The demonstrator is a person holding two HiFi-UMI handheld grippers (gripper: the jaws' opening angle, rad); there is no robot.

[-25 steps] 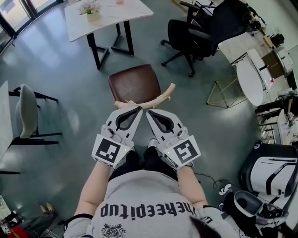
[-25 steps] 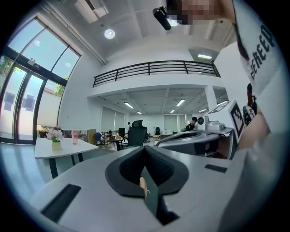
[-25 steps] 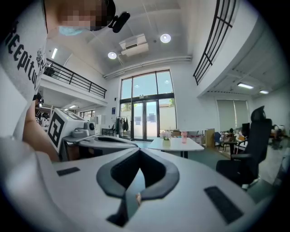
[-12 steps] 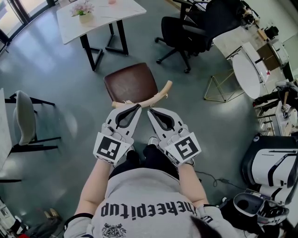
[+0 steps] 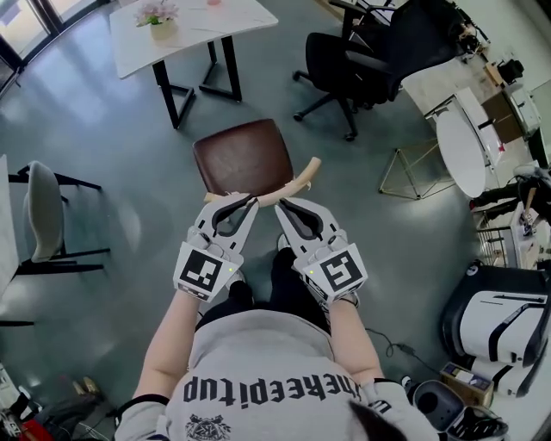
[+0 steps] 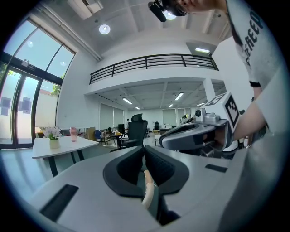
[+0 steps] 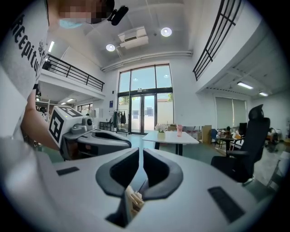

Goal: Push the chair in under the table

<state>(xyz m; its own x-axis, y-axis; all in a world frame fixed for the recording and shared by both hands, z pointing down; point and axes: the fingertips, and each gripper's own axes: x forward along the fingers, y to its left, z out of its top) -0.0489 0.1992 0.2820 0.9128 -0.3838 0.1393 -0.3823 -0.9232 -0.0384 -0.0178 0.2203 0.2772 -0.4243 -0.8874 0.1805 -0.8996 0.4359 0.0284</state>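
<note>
Both the left gripper (image 5: 251, 201) and the right gripper (image 5: 281, 205), jaws closed on nothing, are lowering to the backrest (image 5: 297, 179) of the chair (image 5: 244, 155), which is standing well apart from the table (image 5: 194, 33), so the push is only beginning.

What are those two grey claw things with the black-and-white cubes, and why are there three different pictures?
They are hand tools, not a robot. A person holds a left gripper and a right gripper, each with two jaws that can pinch. The cubes are part of them. The head view comes from a camera on the person's head, looking down. The left gripper view and right gripper view come from small cameras riding on each gripper, looking along its jaws. Both tips are at the curved wooden backrest of a chair with a brown seat. The left jaws are shut. The right ones have just eased apart a hair. Neither seems to pinch anything; the wood shows just below them. Ahead stands a white table with a flower pot on it.
</note>
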